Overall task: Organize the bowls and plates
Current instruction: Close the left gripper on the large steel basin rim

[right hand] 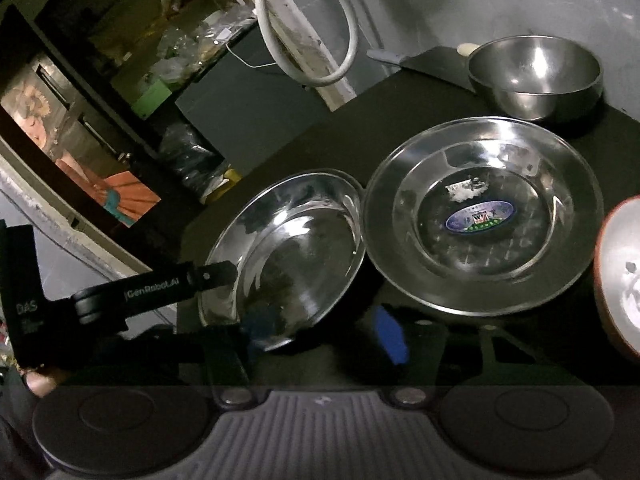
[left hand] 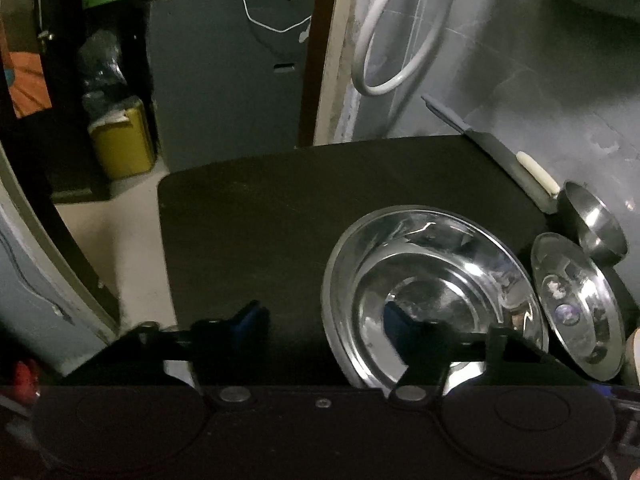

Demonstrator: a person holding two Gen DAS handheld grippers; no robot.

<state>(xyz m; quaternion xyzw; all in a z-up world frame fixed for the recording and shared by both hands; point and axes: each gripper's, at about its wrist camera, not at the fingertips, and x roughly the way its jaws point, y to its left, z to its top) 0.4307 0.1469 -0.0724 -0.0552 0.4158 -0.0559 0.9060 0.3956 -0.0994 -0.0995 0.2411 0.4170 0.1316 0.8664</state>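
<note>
A large steel plate (left hand: 432,280) lies on the black table (left hand: 260,208). My left gripper (left hand: 322,320) straddles its left rim, one blue pad over the plate's inside and the other outside, with a wide gap between them. In the right wrist view the same plate (right hand: 288,252) sits at centre left, and my right gripper (right hand: 322,332) straddles its near rim, open, pads apart from the metal. One finger (right hand: 212,274) of the left gripper reaches the plate's left edge. A second steel plate (right hand: 484,216) with a sticker lies right beside it, rims meeting.
A steel bowl (right hand: 536,76) stands at the back right, with a cleaver (right hand: 432,60) leaning by the wall behind it. A white bowl with a reddish rim (right hand: 624,280) sits at the far right edge. A white hose (left hand: 400,40) hangs on the wall. The table's left edge drops to the floor.
</note>
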